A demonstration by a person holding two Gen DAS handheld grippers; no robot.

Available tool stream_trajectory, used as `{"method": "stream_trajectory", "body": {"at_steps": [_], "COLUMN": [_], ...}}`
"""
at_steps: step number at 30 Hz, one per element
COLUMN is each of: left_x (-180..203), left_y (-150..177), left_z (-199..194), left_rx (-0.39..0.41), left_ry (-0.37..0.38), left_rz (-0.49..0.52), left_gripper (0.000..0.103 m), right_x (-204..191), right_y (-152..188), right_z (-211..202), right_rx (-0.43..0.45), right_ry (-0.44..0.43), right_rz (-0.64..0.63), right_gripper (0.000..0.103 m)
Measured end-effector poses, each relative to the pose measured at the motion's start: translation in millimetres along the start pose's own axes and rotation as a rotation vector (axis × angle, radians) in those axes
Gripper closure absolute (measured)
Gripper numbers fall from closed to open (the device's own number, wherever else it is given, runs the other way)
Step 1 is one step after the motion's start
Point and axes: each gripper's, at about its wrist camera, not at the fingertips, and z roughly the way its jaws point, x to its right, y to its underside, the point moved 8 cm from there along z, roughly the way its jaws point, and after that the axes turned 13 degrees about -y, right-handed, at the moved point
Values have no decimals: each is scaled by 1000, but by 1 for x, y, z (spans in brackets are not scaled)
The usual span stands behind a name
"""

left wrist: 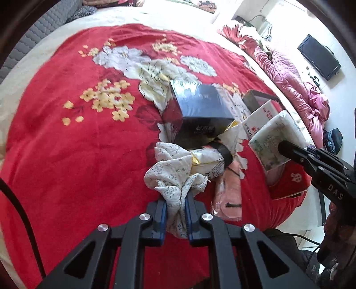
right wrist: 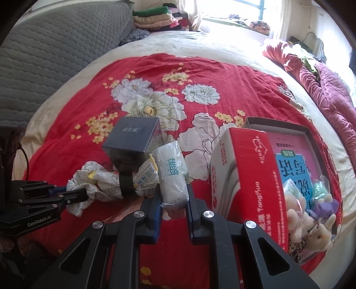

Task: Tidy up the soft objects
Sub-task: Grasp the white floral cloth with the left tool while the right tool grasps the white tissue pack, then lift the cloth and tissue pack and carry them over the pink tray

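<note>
My left gripper (left wrist: 175, 200) is shut on a white floral cloth (left wrist: 173, 173), which also shows bunched at the left of the right wrist view (right wrist: 84, 175). My right gripper (right wrist: 173, 195) is shut on a white tissue pack (right wrist: 172, 175), seen from its end in the left wrist view (left wrist: 273, 142). A dark box (right wrist: 135, 135) sits on a crumpled white packet (right wrist: 124, 182) between the two grippers. An open shallow box (right wrist: 296, 142) at the right holds small plush toys (right wrist: 311, 224). A red carton (right wrist: 249, 177) stands beside it.
A red floral blanket (right wrist: 200, 73) covers the bed. A pink item (left wrist: 229, 195) lies by the cloth. A grey headboard (right wrist: 55, 55) stands at the left, a pink quilt (right wrist: 329, 93) lies along the right edge, and folded clothes (right wrist: 155, 17) are stacked at the back.
</note>
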Motion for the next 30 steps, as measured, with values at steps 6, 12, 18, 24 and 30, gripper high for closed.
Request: {"method": "stream_trajectory", "body": {"at_steps": [6,12,18,24,30], "left_x": [-10,-11,-8,-4,5], "left_y": [-2,-7,-13,-20,-25], "left_z": [-28,-67,-101,-135,-164], "left_rx": [42,106,154,202,249], "left_ry": [-22,-35,-79,-106,-115], "left_rz": [-14,-8,0,19,40], "left_gripper": [89,89,89,89,89], "right_x": [-5,-19,-35,-54,-72], "right_y": [-3,-9,-15,-26,-38], "right_z": [-21,-43,-65,-98,-132], "right_rx": [35,74,109,165,223], "right_ry": [-17,-50,-97,-153,-183], "right_rz": [10,13,26,31,12], "right_gripper": [85,85,85,85,85]}}
